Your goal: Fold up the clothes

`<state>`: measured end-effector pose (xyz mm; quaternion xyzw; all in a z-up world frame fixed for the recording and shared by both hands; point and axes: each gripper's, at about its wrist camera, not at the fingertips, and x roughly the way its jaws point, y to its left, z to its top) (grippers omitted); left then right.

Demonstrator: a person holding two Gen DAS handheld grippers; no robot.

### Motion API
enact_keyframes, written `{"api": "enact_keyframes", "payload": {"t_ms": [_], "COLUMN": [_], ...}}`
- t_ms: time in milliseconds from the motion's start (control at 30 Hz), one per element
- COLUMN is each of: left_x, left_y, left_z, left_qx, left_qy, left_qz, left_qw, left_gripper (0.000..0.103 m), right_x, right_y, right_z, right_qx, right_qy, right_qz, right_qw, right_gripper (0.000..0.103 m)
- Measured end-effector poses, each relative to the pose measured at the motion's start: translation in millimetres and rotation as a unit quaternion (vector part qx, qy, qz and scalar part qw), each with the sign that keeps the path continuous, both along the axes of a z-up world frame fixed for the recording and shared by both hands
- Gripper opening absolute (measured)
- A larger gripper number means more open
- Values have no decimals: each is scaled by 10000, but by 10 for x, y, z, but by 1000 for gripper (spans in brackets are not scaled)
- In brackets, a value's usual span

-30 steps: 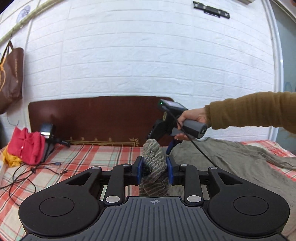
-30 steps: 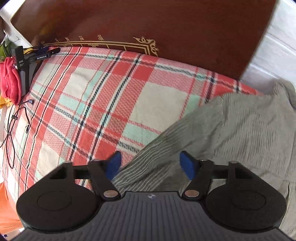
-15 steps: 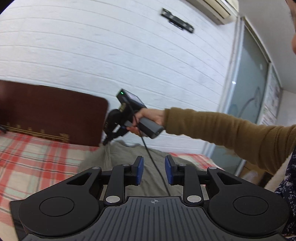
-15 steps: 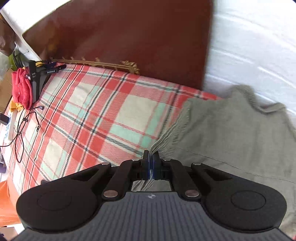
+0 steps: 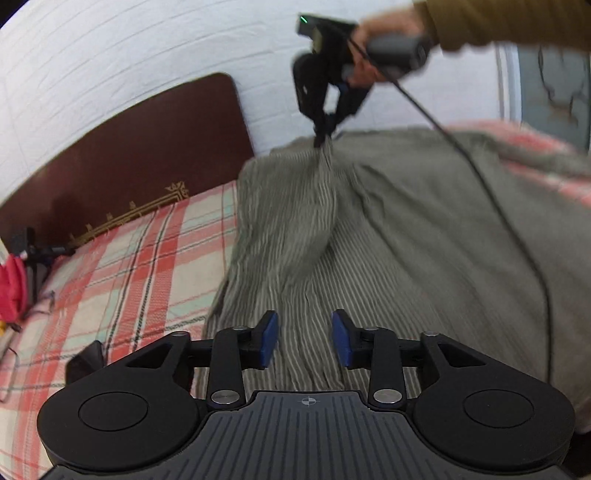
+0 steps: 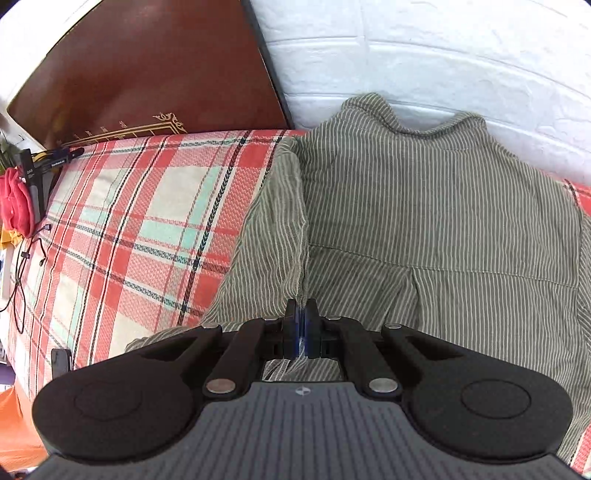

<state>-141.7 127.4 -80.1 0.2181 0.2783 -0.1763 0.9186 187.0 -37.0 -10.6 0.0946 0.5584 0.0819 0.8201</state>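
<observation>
Striped shirt lies spread on my plaid bedspread against the headboard, right gripper clamped on a lifted fold, left gripper opening empty above it, cable trailing across the cloth.

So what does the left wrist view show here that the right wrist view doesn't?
Only the left wrist view shows the hand and sleeve carrying the right gripper, and the left gripper, jaws opening above the cloth. Only the right wrist view shows the collar. Both show the striped shirt, pinched by the right gripper, the plaid sheet and the headboard.
</observation>
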Motion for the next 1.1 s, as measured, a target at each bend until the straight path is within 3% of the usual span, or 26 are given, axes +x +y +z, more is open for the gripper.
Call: {"api": "enact_keyframes", "payload": {"t_ms": [67, 167, 233, 300, 400, 500, 633, 733, 867, 1000, 1100], "left_x": [-37, -28, 15, 75, 174, 219, 205, 125, 49, 112, 232], "left_y": [-99, -136, -118, -53, 93, 247, 576, 691, 687, 435, 117], "left_z": [-96, -184, -232, -264, -243, -95, 421, 801, 1056, 967, 778], "left_qx": [556, 927, 1055, 984, 600, 30, -1168, -2000, -2814, -3044, -3150], "left_qy": [-231, -160, 2, 256, 608, 777, 765, 684, 854, 1096, 1523], "left_qz": [-22, -146, -159, -86, 23, 137, 52, -372, -1081, -1534, -1661], "left_qw": [9982, 9955, 9943, 9948, 9963, 9969, 9902, 9767, 9496, 9337, 9219], "left_gripper": [59, 59, 45, 15, 0, 0, 0, 0, 0, 0, 0], "right_x": [-22, -34, -29, -22, -14, -15, -29, -44, -75, -112, -117], "right_y": [-4, -23, -29, -31, -41, -67, -133, -209, -361, -531, -637], "right_z": [43, 101, 93, 65, 17, 7, 111, 246, 291, 123, -94], "right_qx": [35, 87, 120, 143, 131, 130, 224, 318, 306, 168, 7], "right_qy": [-52, -127, -128, -99, -31, 3, -102, -268, -381, -272, -238], "right_qz": [60, 127, 134, 137, 127, 99, 104, 47, -74, -272, -381], "right_qw": [10000, 9998, 9998, 9998, 9998, 9999, 9996, 9991, 9988, 9991, 9990], "right_gripper": [3, 3, 3, 3, 3, 3, 3, 3, 3, 3, 3]}}
